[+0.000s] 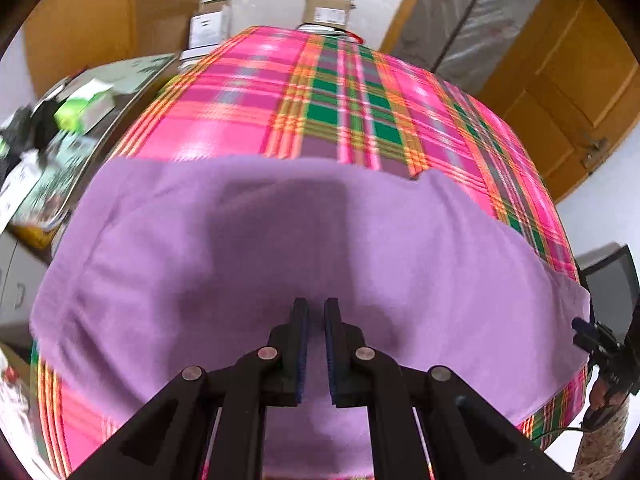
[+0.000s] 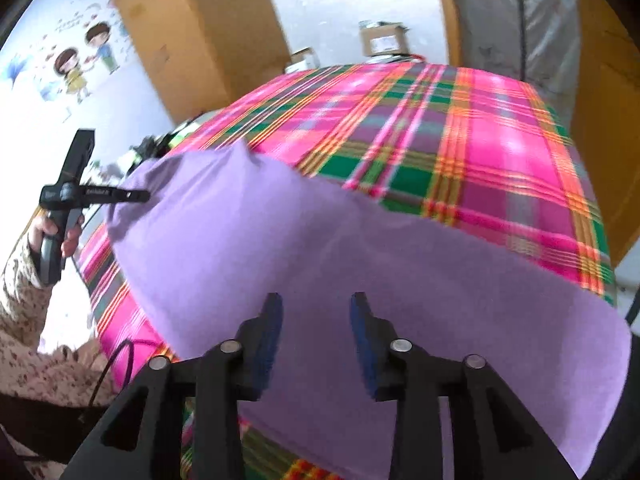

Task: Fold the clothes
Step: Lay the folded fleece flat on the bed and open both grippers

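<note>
A purple cloth (image 1: 280,240) is spread over the near half of a table with a pink plaid cover (image 1: 340,92). My left gripper (image 1: 316,308) sits low over the cloth's near part, its blue pads almost together with purple fabric in the narrow gap. In the right wrist view that left gripper (image 2: 138,196) meets the purple cloth (image 2: 360,264) at its left edge, which stands raised off the pink plaid cover (image 2: 500,152). My right gripper (image 2: 316,304) hovers open above the cloth, nothing between its pads. It also shows at the cloth's right corner (image 1: 580,326).
Cardboard boxes (image 1: 328,10) stand beyond the table's far edge. A cluttered side surface (image 1: 60,132) lies to the left and wooden doors (image 1: 568,92) to the right. A hand in a patterned sleeve (image 2: 24,300) holds the left gripper, and a black cable (image 2: 108,368) trails by the table's near-left corner.
</note>
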Demonstrator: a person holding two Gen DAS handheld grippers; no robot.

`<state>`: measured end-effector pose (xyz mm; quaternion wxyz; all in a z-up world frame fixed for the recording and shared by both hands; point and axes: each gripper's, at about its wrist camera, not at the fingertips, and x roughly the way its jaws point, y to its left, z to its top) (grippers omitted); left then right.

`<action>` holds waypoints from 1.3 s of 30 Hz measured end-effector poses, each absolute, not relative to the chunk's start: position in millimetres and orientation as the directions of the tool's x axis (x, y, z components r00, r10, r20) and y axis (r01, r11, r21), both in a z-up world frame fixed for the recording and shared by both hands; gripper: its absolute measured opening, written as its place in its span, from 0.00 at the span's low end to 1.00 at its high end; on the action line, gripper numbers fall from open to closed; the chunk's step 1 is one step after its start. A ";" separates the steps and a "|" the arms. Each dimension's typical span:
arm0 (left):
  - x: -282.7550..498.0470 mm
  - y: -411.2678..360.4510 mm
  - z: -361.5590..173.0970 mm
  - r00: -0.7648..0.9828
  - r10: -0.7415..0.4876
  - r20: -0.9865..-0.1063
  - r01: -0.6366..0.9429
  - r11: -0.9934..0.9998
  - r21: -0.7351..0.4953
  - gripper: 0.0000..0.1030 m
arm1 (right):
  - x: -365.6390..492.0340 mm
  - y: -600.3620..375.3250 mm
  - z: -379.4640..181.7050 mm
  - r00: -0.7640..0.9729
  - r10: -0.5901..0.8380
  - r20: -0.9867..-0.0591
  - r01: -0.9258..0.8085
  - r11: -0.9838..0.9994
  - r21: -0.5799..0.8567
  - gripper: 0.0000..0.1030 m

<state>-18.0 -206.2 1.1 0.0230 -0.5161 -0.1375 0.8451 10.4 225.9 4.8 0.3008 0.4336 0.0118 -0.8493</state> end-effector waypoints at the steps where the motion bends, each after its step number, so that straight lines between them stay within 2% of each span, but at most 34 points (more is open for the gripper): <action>1: -13.2 -210.6 0.7 -0.467 0.175 -0.867 0.115 -0.960 -0.256 0.07 | 13.2 220.9 3.4 -0.431 -0.512 -0.743 0.538 -0.807 0.245 0.36; 7: 7.1 -225.0 -0.5 -0.477 0.136 -0.869 0.152 -0.960 -0.233 0.07 | 22.9 200.8 -8.1 -0.383 -0.520 -0.763 0.573 -0.782 0.245 0.36; 33: 71.1 -256.5 -12.5 -0.561 0.210 -0.801 0.237 -0.886 -0.399 0.07 | 31.7 131.9 -7.5 -0.317 -0.562 -0.764 0.693 -0.687 0.218 0.37; 39: 76.9 -260.0 -11.8 -0.568 0.206 -0.797 0.244 -0.883 -0.401 0.07 | 23.2 107.0 -6.0 -0.314 -0.576 -0.755 0.706 -0.673 0.219 0.37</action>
